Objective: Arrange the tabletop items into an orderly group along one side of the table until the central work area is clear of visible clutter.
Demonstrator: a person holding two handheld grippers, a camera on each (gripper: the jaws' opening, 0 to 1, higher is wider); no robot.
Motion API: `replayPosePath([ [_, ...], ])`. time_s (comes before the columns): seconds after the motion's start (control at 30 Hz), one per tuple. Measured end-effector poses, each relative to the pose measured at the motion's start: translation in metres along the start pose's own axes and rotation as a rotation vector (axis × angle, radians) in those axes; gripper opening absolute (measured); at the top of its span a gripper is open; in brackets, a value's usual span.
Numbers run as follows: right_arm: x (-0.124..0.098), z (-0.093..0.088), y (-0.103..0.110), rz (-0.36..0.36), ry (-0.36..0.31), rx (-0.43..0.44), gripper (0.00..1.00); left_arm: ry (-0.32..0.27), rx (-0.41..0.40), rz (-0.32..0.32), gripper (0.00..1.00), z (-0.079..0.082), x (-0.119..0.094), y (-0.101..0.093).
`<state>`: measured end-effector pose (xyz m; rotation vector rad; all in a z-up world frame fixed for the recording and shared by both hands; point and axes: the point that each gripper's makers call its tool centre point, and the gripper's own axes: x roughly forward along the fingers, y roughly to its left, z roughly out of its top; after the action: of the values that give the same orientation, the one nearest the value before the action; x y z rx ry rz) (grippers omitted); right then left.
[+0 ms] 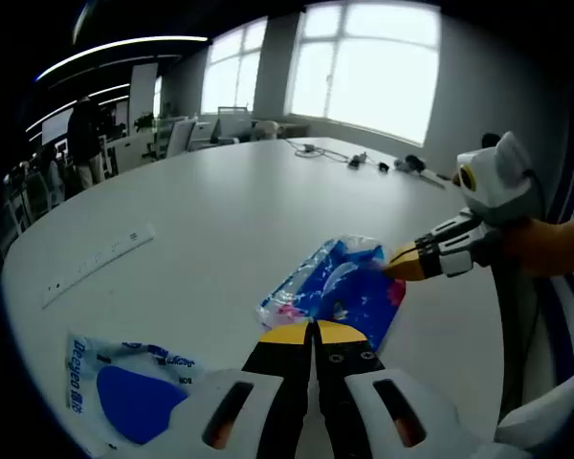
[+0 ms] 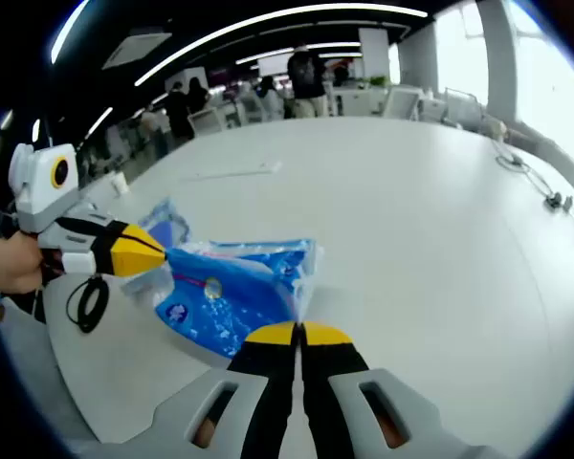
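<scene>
The left hand-held gripper had its jaws pressed together at the near edge of the blue plastic packet, which lay flat on the white bench; whether a fold of film was caught between the tips could not be told. The right hand-held gripper was likewise pressed together at the packet's opposite edge, with the same doubt about a pinch. The job looked barely begun: the packet sat out on the open bench top, not yet lined up along a side. A second blue-and-white pouch lay near the bench edge, apart from the packet, and a white power strip lay well apart farther out. Cables and small devices at the far end also remained ungrouped. A black cable loop hung by the bench edge. People stood beyond, clear of the work.
</scene>
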<state>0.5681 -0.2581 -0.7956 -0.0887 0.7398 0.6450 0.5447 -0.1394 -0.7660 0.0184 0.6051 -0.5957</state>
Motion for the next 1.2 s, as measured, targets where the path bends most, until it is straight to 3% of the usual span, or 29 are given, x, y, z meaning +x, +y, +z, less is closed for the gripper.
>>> replayPosePath([
  [0.17,0.009,-0.001,0.001,0.008,0.012,-0.005,0.0,0.038,0.001,0.007,0.0,-0.011,0.003,0.005],
  [0.5,0.018,0.003,-0.005,0.002,0.01,-0.01,0.0,0.028,-0.036,0.013,0.0,-0.008,0.012,0.013],
  [1.2,0.033,-0.006,-0.01,0.013,0.037,0.001,0.0,0.059,-0.065,0.017,0.0,-0.019,0.023,0.018],
])
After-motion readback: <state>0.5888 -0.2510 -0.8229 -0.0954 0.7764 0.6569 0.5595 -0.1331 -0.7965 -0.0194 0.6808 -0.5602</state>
